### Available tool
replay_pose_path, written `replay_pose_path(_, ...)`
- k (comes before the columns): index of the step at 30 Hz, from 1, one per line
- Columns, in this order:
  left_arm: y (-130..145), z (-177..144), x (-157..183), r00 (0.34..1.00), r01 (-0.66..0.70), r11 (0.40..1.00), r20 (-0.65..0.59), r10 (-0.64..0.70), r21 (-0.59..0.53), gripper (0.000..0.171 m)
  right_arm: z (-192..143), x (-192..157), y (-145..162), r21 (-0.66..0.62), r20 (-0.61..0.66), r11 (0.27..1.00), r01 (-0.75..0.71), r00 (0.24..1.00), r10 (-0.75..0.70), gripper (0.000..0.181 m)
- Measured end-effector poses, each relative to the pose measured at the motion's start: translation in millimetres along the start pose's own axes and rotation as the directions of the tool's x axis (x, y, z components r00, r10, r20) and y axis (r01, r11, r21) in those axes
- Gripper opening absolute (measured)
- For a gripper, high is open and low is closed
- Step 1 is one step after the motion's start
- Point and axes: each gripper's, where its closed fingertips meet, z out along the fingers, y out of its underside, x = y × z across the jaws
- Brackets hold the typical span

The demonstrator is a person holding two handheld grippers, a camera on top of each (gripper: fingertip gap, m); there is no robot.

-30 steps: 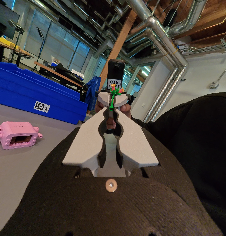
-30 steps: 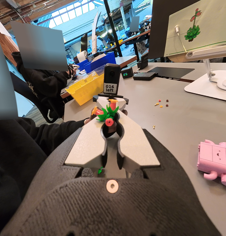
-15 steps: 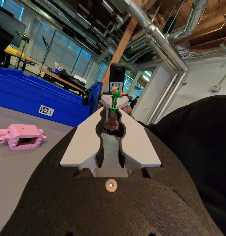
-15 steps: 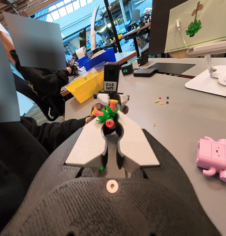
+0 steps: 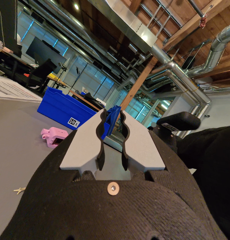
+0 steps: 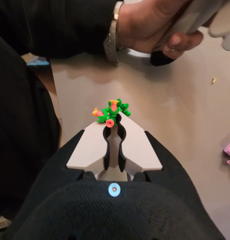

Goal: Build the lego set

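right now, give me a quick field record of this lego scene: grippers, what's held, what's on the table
left gripper: open, empty, angled up over the table
right gripper: shut on lego flower stem
lego flower stem: green leaves, coral buds with orange tips, at the fingertips
pink lego block: on the grey table, apart from both grippers
blue bin: behind the pink block
loose small pieces: a pale one, a yellow one

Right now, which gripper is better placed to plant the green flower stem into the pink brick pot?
Right: the right gripper already clamps the green flower stem; the left gripper is open and empty.
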Motion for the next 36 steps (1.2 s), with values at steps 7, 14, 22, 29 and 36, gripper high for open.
replay_pose_path(7, 9, 6, 0, 0.999, -0.032, 0.998, 0.021, 0.033, -0.054, 0.017, 13, -3, 1, -0.104, -0.006, 0.991, 0.088, 0.996, -0.089, 0.001)
replay_pose_path(14, 9, 7, 1, 1.000, -0.019, 0.998, 0.013, 0.019, -0.055, 0.017, 13, 3, -3, -0.108, 0.002, 0.993, 0.056, 0.998, -0.056, 0.000)
replay_pose_path(22, 10, 7, -1, 1.000, -0.003, 0.999, 0.013, 0.004, -0.054, 0.017, 9, 1, 1, -0.130, 0.030, 0.991, 0.026, 0.999, -0.022, 0.000)
replay_pose_path(29, 11, 7, -3, 1.000, 0.002, 0.998, 0.017, -0.001, -0.056, 0.017, 12, 0, -1, -0.121, 0.023, 0.992, 0.033, 0.999, -0.030, 0.001)
replay_pose_path(36, 11, 7, -4, 1.000, 0.004, 0.998, 0.019, -0.003, -0.060, 0.017, 15, -1, 0, -0.135, 0.036, 0.990, 0.031, 0.999, -0.027, 0.001)
